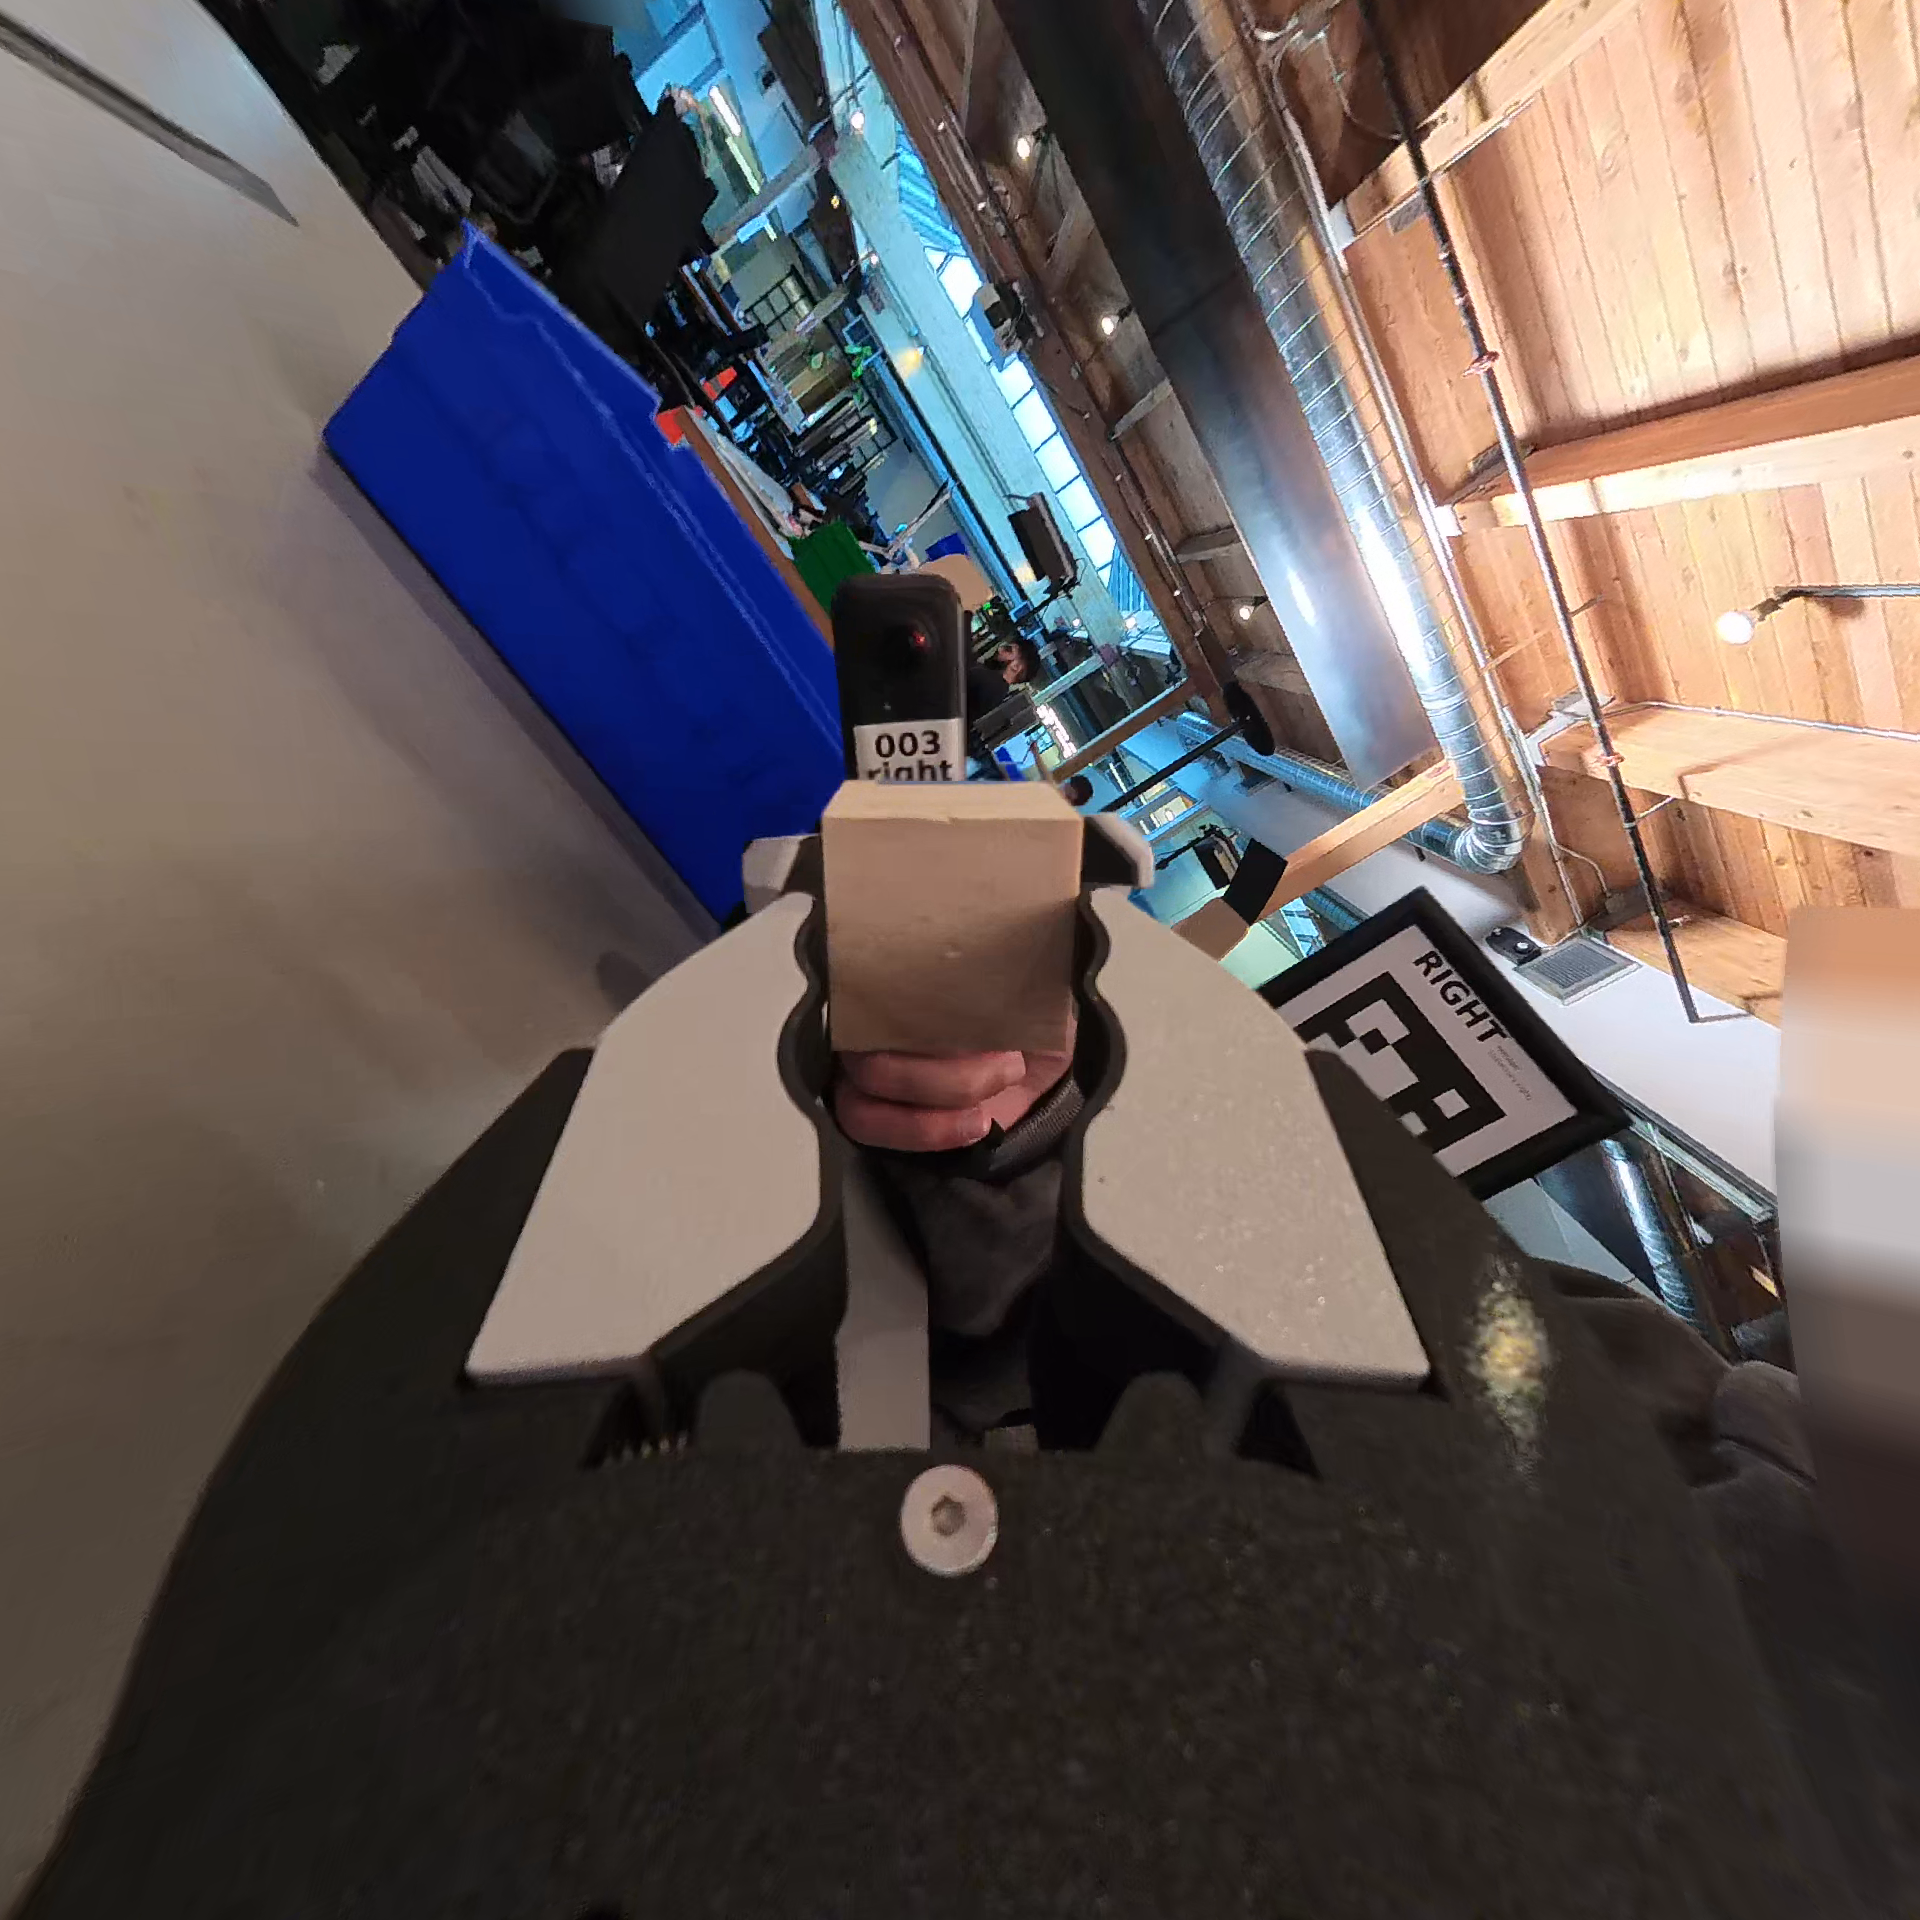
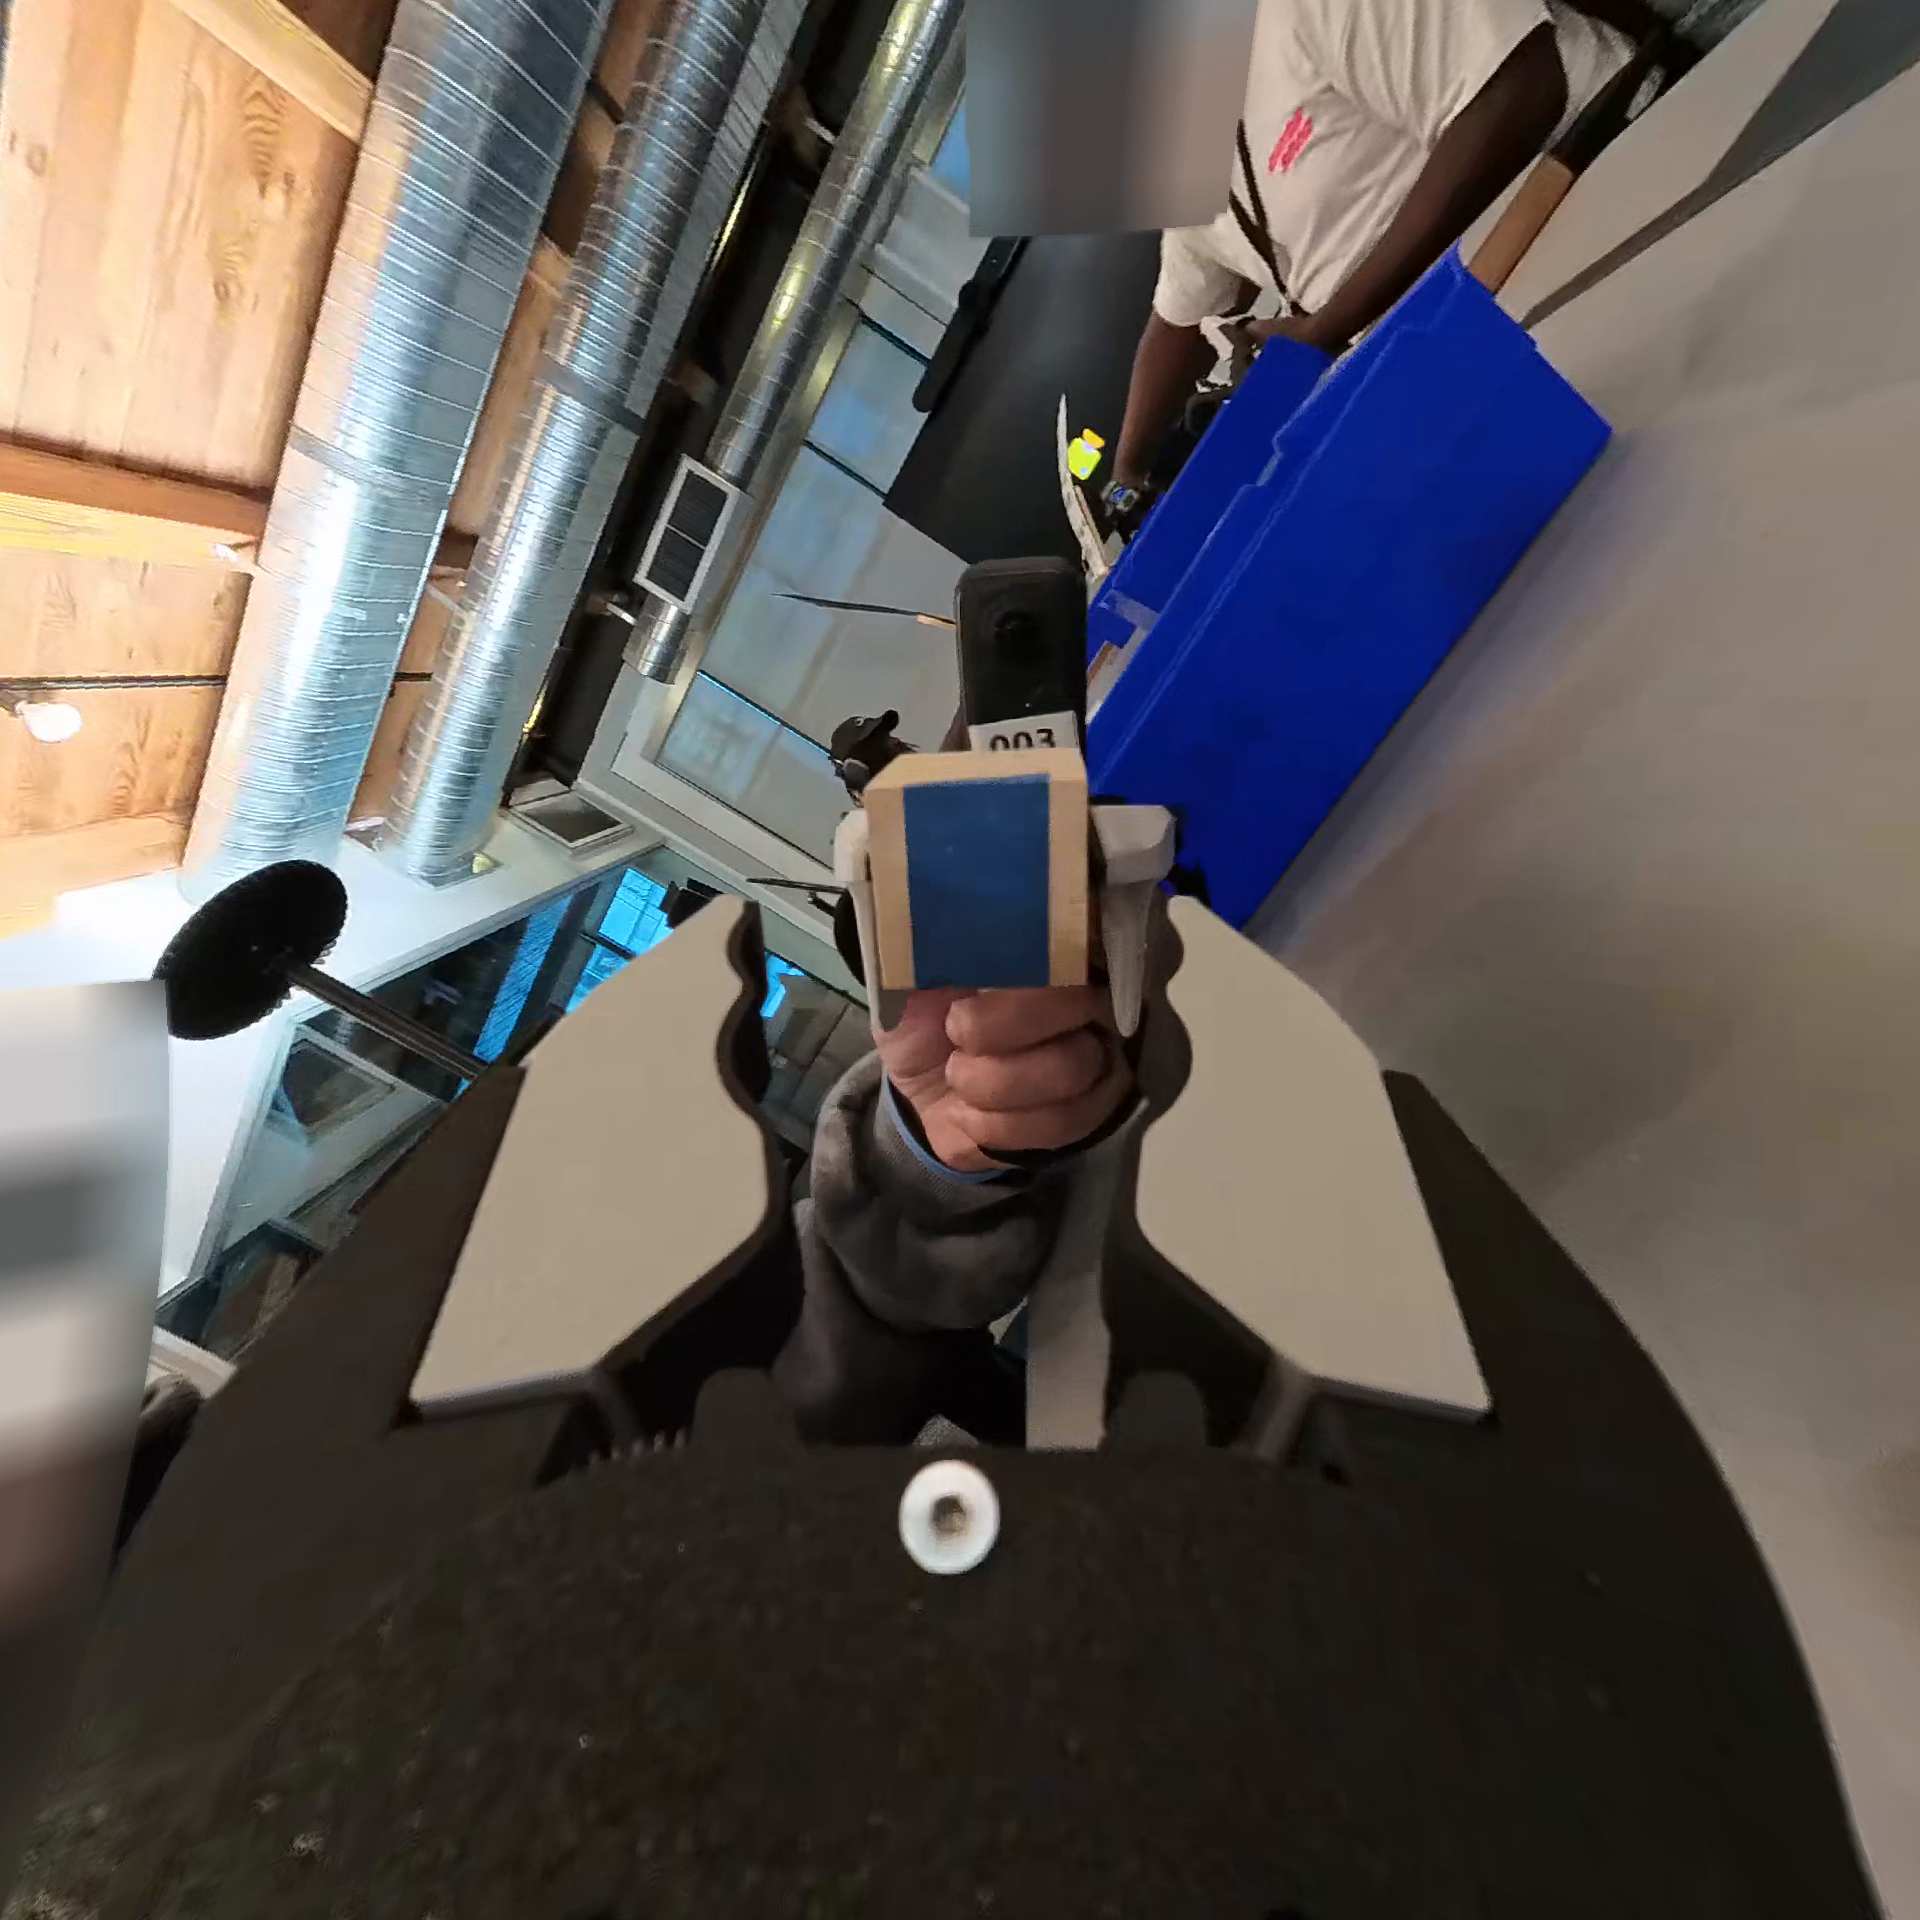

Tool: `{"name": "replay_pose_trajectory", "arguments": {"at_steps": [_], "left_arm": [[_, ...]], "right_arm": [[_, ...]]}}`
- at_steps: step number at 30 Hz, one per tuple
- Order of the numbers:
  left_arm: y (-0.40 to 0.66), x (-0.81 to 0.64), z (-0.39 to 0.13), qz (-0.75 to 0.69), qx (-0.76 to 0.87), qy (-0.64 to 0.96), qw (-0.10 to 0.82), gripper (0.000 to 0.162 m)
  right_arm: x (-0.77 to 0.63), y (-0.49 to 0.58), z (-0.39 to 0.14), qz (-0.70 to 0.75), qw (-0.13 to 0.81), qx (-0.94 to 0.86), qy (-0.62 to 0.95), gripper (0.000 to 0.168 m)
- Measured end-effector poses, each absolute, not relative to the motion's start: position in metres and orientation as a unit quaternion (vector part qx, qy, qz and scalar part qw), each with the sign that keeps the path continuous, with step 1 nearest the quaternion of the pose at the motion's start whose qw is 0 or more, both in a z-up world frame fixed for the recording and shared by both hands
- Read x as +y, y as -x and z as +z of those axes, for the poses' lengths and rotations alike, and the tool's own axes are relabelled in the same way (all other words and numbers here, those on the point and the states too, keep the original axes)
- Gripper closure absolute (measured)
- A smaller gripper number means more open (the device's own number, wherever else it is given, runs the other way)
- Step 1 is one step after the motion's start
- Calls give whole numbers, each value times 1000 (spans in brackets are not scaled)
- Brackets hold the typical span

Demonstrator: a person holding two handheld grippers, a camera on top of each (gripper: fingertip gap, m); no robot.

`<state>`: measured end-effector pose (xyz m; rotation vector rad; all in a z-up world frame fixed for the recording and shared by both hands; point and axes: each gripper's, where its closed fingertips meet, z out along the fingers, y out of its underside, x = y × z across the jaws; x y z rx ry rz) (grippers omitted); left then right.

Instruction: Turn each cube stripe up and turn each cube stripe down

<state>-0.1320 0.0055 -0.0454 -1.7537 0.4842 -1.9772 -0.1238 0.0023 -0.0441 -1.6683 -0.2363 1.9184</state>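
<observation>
In the left wrist view, your left claw (image 1: 951, 935) is clenched on a wooden cube (image 1: 951, 925), held up in the air away from the pale worktop (image 1: 156, 935), and the face you see here is plain wood with no stripe. In the right wrist view, your right claw (image 2: 961, 914) is wide apart and grasps nothing, and the same cube sits just past its tips with the blue stripe (image 2: 977, 894) facing this camera. This cube looks only half turned and is not set down yet, and no other cubes show, so you cannot tell how many are done.
</observation>
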Motion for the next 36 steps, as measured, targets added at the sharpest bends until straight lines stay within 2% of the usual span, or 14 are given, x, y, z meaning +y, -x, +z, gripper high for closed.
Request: {"name": "replay_pose_trajectory", "arguments": {"at_steps": [3,5,6,13,15,21,22,25,30,33,36], "left_arm": [[127,5,-57,-711,167,650,208,119],[125,5,-59,-716,159,650,198,118],[124,4,-60,-716,159,650,196,118],[119,-1,-67,-712,158,664,164,118],[125,-1,-65,-701,166,671,177,100],[153,-25,-71,-602,243,711,269,77],[155,-37,-80,-583,265,716,277,72],[159,-68,-96,-550,302,710,318,79],[153,-95,-93,-542,347,698,314,82],[149,-99,-98,-511,381,701,321,84],[146,-101,-101,-480,408,702,332,86]], "right_arm": [[1,129,-52,715,287,-89,632,99],[3,130,-61,695,290,-95,651,124],[3,129,-62,692,294,-101,652,127],[2,123,-68,699,272,-90,655,127],[2,120,-66,692,283,-92,658,127],[0,88,-25,654,365,-122,651,127],[-2,79,-13,637,389,-134,651,127],[-5,41,29,579,465,-154,652,127],[-1,-69,76,431,585,-96,681,127],[16,-145,70,283,619,-34,732,127],[53,-194,31,159,567,-2,808,127]]}}
